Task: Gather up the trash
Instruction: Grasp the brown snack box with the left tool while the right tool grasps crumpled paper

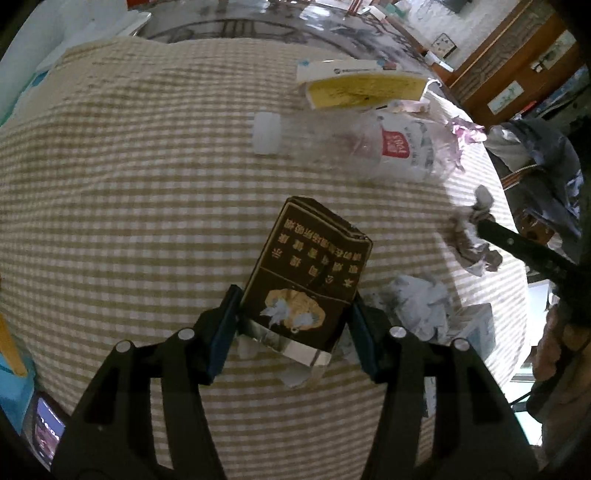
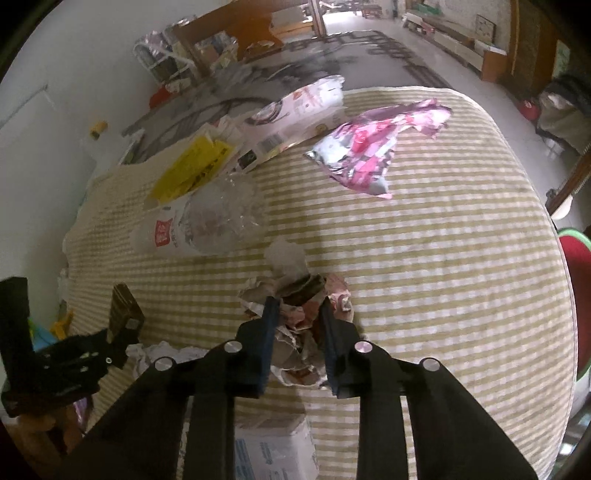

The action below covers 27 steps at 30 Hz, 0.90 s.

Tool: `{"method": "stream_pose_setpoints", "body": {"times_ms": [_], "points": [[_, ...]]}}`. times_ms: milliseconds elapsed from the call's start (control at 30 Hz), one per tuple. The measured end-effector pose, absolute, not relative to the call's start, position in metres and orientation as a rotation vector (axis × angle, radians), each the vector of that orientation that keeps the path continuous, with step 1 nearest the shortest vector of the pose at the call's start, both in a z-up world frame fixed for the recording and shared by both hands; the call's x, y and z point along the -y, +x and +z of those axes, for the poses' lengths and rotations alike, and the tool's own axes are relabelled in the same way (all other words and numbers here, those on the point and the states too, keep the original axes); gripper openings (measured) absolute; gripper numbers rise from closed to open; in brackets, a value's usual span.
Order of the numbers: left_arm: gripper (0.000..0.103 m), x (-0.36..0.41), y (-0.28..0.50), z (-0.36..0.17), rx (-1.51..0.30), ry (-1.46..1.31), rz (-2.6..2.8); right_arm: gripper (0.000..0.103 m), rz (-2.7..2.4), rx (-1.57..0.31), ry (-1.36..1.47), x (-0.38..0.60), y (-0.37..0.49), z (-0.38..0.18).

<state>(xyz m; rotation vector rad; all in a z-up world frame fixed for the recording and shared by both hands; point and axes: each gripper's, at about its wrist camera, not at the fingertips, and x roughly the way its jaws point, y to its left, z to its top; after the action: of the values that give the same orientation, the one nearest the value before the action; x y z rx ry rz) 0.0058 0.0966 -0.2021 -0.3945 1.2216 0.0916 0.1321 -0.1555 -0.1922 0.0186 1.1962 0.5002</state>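
Left gripper [image 1: 293, 314] clamping cigarette pack [image 1: 310, 273], right gripper [image 2: 297, 314] pinching crumpled paper [image 2: 295, 317]

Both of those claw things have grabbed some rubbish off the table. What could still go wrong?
The left gripper pinches only the lower end of the cigarette pack, which sticks out tilted, so it may twist loose. The right gripper squeezes a loose paper wad; scraps could drop. A crushed bottle lies close by and might roll if knocked.

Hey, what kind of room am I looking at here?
Probably a lived-in home room: a table under a checked cloth, a polished tile floor beyond, and wooden cabinets stacked with household clutter.
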Motion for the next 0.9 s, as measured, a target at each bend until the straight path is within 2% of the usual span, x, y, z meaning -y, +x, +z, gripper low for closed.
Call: {"method": "stream_pose_setpoints", "body": {"times_ms": [333, 900], "points": [[0.054, -0.098, 0.01, -0.203, -1.21, -0.401, 0.092, 0.02, 0.473, -1.148, 0.003, 0.169, 0.123, -0.178], [0.059, -0.101, 0.006, -0.2, -1.171, -0.43, 0.059, 0.021, 0.47, -1.159, -0.038, 0.163, 0.116, -0.186]]}}
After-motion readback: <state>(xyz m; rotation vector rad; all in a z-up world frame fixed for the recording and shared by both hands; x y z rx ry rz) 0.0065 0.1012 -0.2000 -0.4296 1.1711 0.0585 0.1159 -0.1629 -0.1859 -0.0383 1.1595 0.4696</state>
